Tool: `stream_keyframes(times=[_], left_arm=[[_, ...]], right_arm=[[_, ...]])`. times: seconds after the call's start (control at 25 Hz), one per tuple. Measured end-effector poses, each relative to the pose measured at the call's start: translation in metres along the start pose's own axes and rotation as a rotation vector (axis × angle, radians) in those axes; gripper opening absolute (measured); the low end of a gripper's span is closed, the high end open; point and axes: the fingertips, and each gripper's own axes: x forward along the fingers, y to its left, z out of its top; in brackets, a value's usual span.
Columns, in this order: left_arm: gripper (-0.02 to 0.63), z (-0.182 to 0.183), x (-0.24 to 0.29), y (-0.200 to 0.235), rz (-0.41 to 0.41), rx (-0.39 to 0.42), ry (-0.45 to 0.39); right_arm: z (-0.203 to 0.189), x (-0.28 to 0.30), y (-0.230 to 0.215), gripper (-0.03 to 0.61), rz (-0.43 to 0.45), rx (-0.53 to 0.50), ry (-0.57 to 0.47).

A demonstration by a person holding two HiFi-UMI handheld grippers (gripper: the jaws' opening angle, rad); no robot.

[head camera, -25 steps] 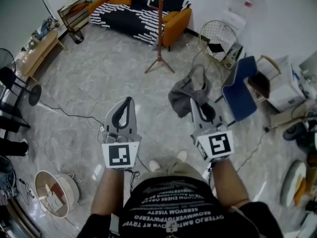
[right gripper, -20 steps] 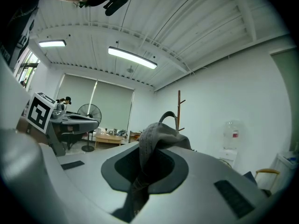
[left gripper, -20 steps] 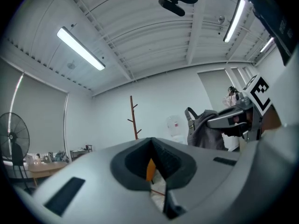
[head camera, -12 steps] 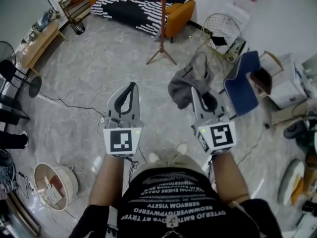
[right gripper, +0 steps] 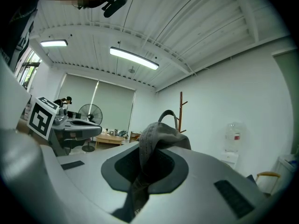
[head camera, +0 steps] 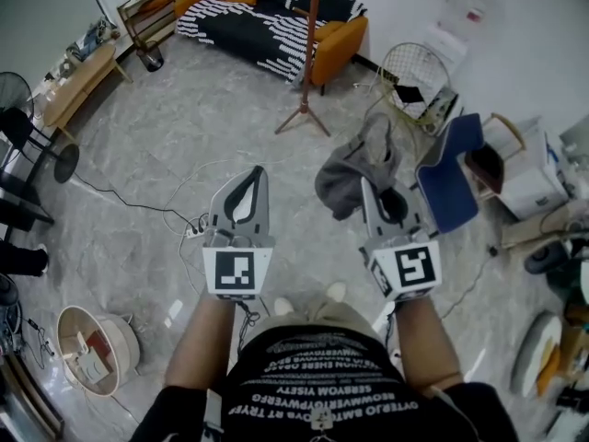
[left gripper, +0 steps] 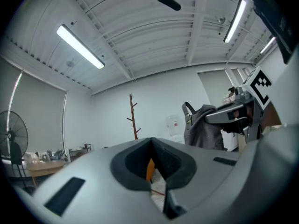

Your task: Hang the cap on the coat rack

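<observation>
In the head view, a grey cap (head camera: 350, 168) hangs from my right gripper (head camera: 365, 188), which is shut on its fabric; the strap loop sticks up. The right gripper view shows the cap (right gripper: 161, 134) pinched between the jaws. My left gripper (head camera: 259, 171) is held level beside it, shut with nothing in it; its tips meet in the left gripper view (left gripper: 151, 140). The brown wooden coat rack (head camera: 311, 35) stands on the floor well ahead, in front of the sofa. It shows far off in both gripper views (left gripper: 133, 118) (right gripper: 181, 111).
An orange sofa (head camera: 276, 21) with a black-and-white throw stands behind the rack. A wire basket (head camera: 409, 67), a blue chair (head camera: 451, 168) and boxes crowd the right. A cable and power strip (head camera: 193, 231) lie on the marble floor at left. A fan (head camera: 18, 127) and a bucket (head camera: 97, 348) are far left.
Both grippers have drifted a little forward and to the right, with the cap still held. The rack and sofa sit slightly nearer in the head view.
</observation>
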Motion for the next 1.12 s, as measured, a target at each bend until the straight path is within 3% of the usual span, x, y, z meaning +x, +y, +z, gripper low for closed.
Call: stream_keyframes(times=[0.4, 0.72, 1.12], left_arm=[[-0.001, -0.006, -0.006, 0.017, -0.011, -0.053, -0.002], [0.000, -0.009, 0.026, 0.020, 0.001, -0.053, -0.003], [-0.002, -0.024, 0.097, 0.016, 0.010, -0.058, 0.017]], right_arm=[[-0.007, 0.014, 0.009, 0.012, -0.011, 0.031, 0.020], [-0.014, 0.031, -0.001, 0.012, 0.027, 0.025, 0.030], [-0.027, 0.078, -0.051, 0.012, 0.039, 0.034, 0.018]])
